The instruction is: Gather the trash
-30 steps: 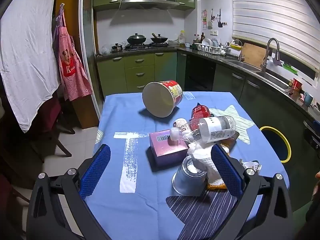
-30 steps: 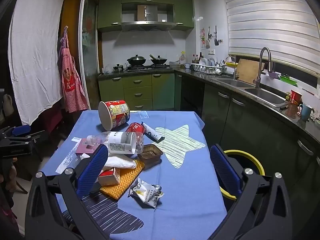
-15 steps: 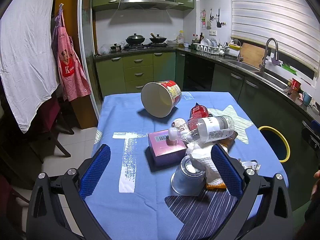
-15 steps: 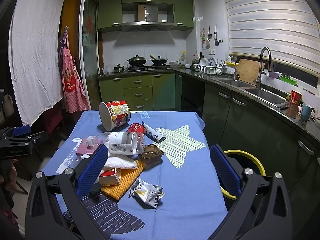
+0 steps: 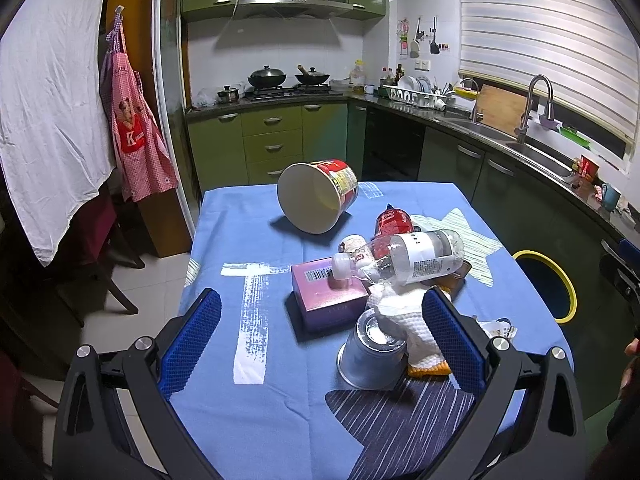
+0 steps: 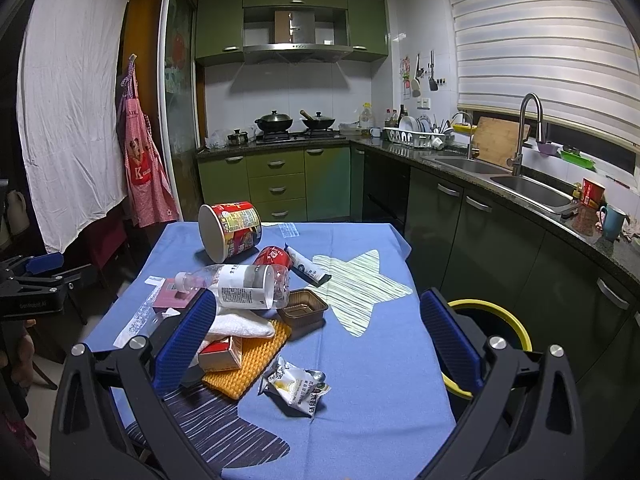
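Blue table [image 6: 372,344]: trash piled near middle.
Bin [image 6: 516,324]: yellow rim, beside table's right edge.
Bottle [image 5: 404,258]: lying on pink box [image 5: 324,296].
L gripper [image 5: 320,334]: fingers spread, empty.
R gripper [image 6: 316,338]: fingers spread, empty, over wrapper [image 6: 296,386].

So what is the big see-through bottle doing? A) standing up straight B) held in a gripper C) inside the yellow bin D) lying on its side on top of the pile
D: the clear bottle lies sideways on the pile, its cap end over the pink box, and neither gripper is touching it.
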Motion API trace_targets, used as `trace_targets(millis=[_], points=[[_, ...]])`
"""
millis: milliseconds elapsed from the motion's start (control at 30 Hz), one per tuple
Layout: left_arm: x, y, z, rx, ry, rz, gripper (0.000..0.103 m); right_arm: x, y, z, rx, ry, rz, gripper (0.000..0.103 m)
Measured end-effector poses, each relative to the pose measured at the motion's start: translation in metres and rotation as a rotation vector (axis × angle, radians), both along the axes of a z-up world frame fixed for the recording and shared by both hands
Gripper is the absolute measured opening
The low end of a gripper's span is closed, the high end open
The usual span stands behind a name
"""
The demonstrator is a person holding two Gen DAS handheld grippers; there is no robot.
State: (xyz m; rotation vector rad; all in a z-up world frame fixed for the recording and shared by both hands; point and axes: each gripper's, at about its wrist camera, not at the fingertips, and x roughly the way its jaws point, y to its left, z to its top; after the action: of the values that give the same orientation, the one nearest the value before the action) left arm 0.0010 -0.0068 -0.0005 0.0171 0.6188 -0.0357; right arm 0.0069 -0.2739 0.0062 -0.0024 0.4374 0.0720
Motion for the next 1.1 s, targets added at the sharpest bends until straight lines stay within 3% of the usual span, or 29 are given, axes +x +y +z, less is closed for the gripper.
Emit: trace_targets(millis=[1100], points=[[0.0030,-0.0030,-0.0066,-0.008,0.024,-0.014,0.099,0.0004,0.0003,-0.0007,0.001,0.001,0.001,0.097]])
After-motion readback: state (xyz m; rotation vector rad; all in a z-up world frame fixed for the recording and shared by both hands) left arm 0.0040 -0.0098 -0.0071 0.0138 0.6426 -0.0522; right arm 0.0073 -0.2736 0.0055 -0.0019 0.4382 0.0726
